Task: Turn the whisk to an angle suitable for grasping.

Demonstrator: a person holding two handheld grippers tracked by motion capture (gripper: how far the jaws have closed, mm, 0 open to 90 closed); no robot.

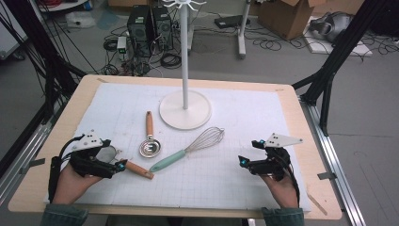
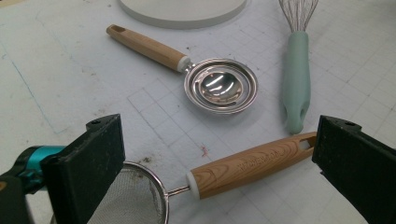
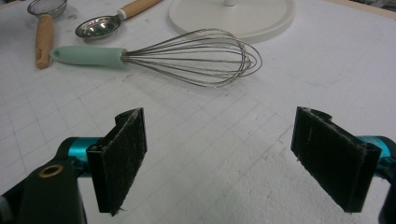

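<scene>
The bench was a wooden table (image 1: 301, 141) under a white gridded mat (image 1: 244, 179), with cables, boxes and computer towers on the floor beyond. Work in hand, as judged: picking up the small mesh strainer (image 2: 140, 196), probably for the white hook stand (image 1: 185, 109) — nothing hung on its visible hooks, so the job looked barely started. The strainer lay flat at the near left of the mat, its wooden handle (image 2: 252, 163) running between the left gripper (image 2: 219, 158) jaws, which stood wide and clear of it — no grip. The right gripper (image 3: 219, 158) hovered over bare mat at the near right, jaws likewise wide, holding nothing. Just beyond the strainer lay a wooden-handled egg separator (image 2: 219, 86) and a whisk (image 3: 187, 57) with a mint handle, whose tip sat near the strainer's handle end; a careless lift might nudge it. All three utensils remained on the mat.
</scene>
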